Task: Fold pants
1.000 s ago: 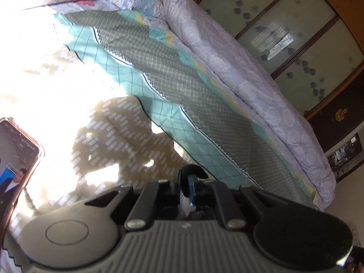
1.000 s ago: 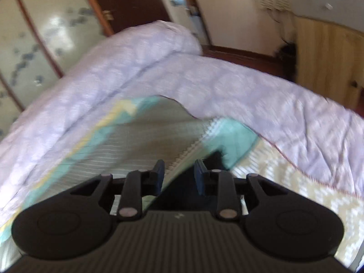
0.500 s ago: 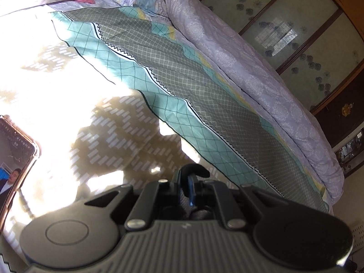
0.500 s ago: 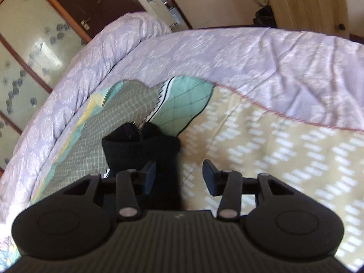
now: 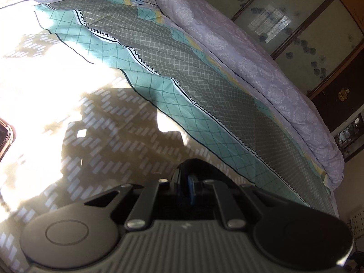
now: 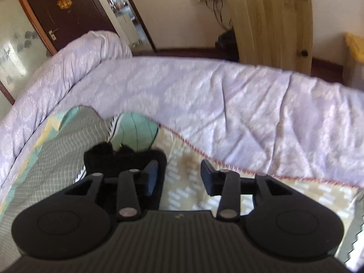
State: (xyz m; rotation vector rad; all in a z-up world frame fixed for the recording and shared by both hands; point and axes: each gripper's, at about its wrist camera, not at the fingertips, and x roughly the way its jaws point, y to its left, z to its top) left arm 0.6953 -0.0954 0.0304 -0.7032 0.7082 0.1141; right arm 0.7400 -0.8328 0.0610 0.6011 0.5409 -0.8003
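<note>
1. The left tool (image 5: 188,185) is clenched: its jaws meet on a fold of dark cloth, the pants (image 5: 200,167), which bulge up just past the fingertips at about 12 o'clock in the left wrist view. Little of the garment shows there; the rest is hidden under the tool body.

2. The right tool (image 6: 179,176) is released, jaws spread wide with nothing between them. Only the patterned bed sheet (image 6: 182,193) shows in the gap.

3. In the right wrist view the pants (image 6: 118,161) lie as a dark, bunched block on the bed, at about 10 o'clock from the gap of the right tool, partly behind its left finger (image 6: 151,175). Finger and cloth overlap in the view; whether they touch cannot be told.

4. The visible block of cloth runs from near the tool body away toward the lilac quilt (image 6: 227,104), so its long axis seems roughly in line with the fingers, but the far end is blurred.

5. Judgement: the fold looks mid-way, with one end pinched by the left tool. The right tool is nearer the free portion and would need to shift toward 10 o'clock to straddle an edge before closing.

6. A phone (image 5: 5,134) sits at 9 o'clock in the left view, well apart from the pants.
</note>
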